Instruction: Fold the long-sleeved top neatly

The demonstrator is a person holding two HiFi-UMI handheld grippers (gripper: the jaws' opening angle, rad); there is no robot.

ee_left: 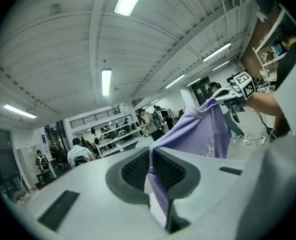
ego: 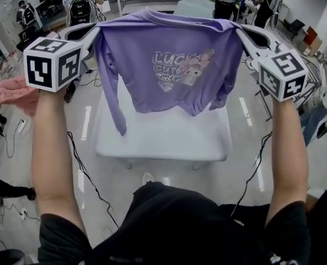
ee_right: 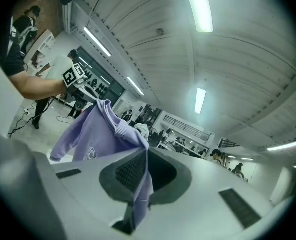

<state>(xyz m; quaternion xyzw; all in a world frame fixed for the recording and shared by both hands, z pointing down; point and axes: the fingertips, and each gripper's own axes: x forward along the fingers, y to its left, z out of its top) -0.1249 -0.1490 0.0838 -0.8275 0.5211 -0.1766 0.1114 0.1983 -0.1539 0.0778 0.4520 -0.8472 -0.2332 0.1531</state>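
The purple long-sleeved top (ego: 169,65) hangs spread out in the air above the white table (ego: 163,139), printed front toward me, with both sleeves dangling. My left gripper (ego: 94,31) is shut on its left shoulder and my right gripper (ego: 242,31) on its right shoulder. In the left gripper view the top (ee_left: 203,131) stretches away from the closed left gripper (ee_left: 150,166), its fabric pinched between the dark pads. The right gripper view shows the same: the right gripper (ee_right: 146,166) clamps a fold of the top (ee_right: 95,131), which runs off to the left.
A pink cloth (ego: 17,93) lies at the left on another surface. Cables (ego: 86,175) trail over the glossy floor on both sides of the table. Several people, chairs and shelves (ego: 80,7) fill the back of the room.
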